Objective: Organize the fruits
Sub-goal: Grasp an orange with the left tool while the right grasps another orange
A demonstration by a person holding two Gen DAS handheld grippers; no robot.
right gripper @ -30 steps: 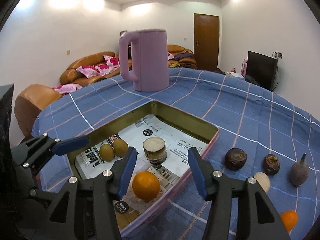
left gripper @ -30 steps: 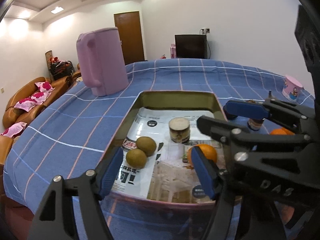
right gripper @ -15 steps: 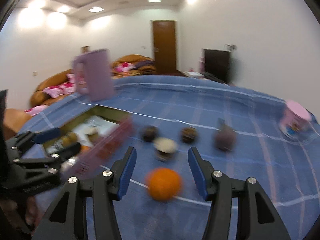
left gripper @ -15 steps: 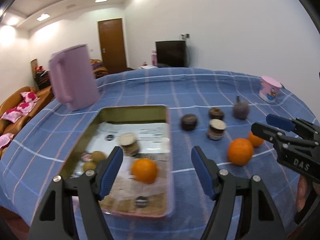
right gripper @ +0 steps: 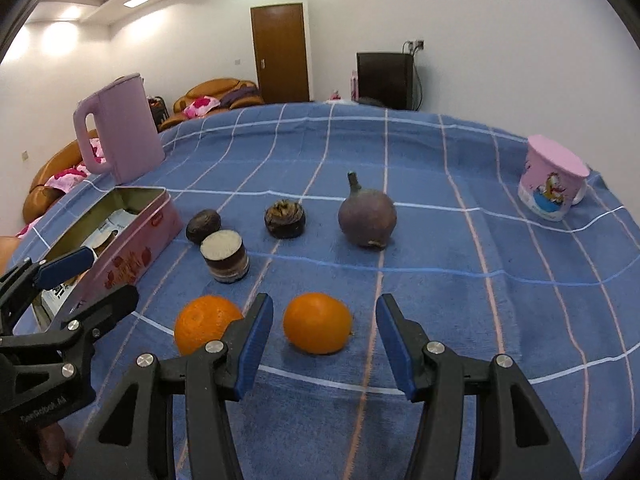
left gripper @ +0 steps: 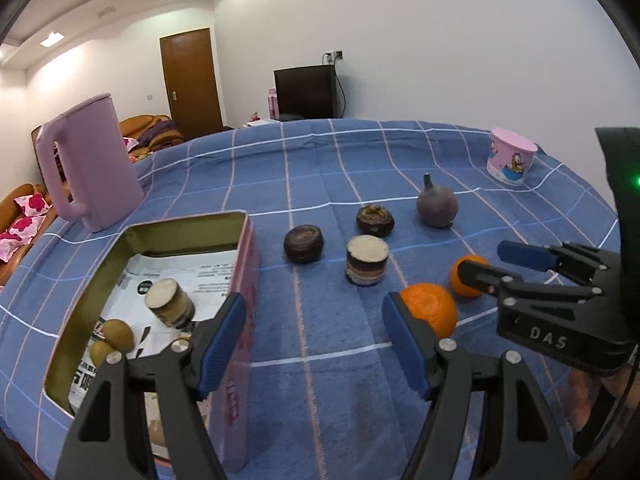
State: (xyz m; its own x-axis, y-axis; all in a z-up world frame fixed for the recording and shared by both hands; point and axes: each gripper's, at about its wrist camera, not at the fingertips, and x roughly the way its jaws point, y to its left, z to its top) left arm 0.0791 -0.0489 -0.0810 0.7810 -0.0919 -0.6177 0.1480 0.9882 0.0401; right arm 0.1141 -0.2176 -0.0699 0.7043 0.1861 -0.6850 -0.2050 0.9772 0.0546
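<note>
Two oranges lie on the blue checked cloth. My right gripper [right gripper: 324,344] is open, and one orange [right gripper: 318,323] sits just ahead between its fingertips, apart from both pads. The other orange [right gripper: 206,322] lies left of its left finger. My left gripper [left gripper: 312,344] is open over bare cloth beside the pink tin [left gripper: 180,224]. In the tin lie a cut cylinder of fruit [left gripper: 170,308] and two kiwis [left gripper: 116,334]. Further back on the cloth are two dark round fruits [right gripper: 203,226] [right gripper: 285,218], a purple stemmed fruit [right gripper: 367,216] and a cut piece [right gripper: 225,256].
A pink kettle [right gripper: 120,132] stands behind the tin at the back left. A pink cartoon cup [right gripper: 554,178] sits upside down at the far right. The table's edge curves close behind it. Sofas, a door and a television lie beyond the table.
Both grippers have swung right, from over the tin to the loose fruits on the cloth. The right one now frames an orange. Neither gripper's opening has changed.
</note>
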